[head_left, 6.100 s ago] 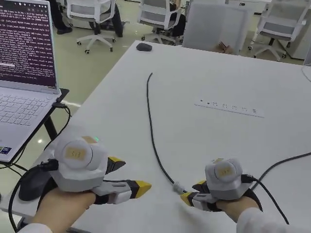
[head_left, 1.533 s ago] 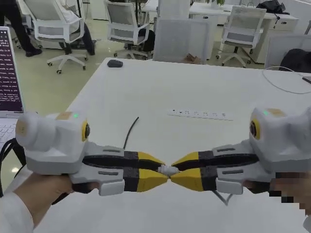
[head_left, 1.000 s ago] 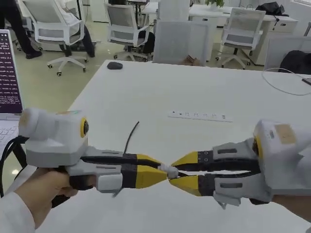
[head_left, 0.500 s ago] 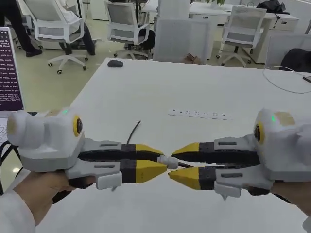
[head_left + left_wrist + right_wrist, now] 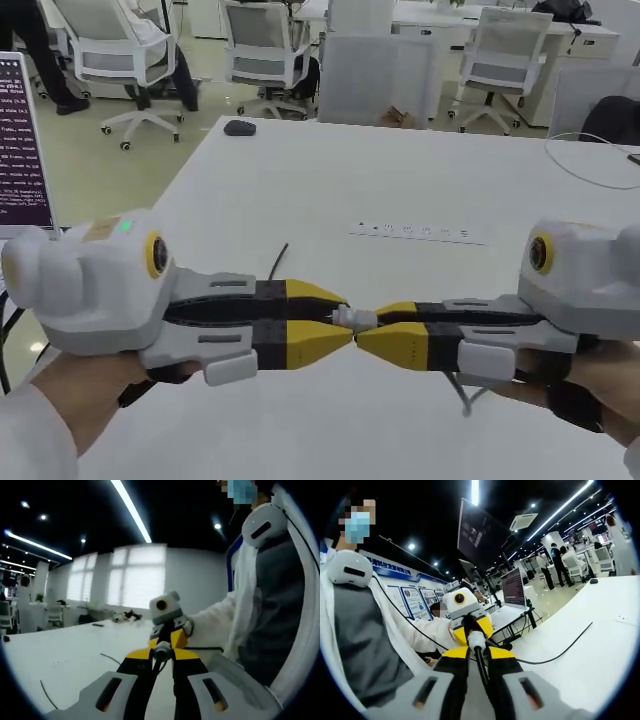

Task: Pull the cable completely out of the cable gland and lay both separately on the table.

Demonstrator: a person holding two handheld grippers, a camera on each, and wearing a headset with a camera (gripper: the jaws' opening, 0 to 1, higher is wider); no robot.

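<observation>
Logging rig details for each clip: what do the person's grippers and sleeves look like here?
The left gripper and right gripper each have a rounded white housing, pale grey lower shells and black jaws with yellow tips. A green light marks the left housing. The sleeves are white.

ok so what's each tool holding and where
The left tool pinches the cable gland at its tips; the right tool grips the black cable right beside the gland.
</observation>
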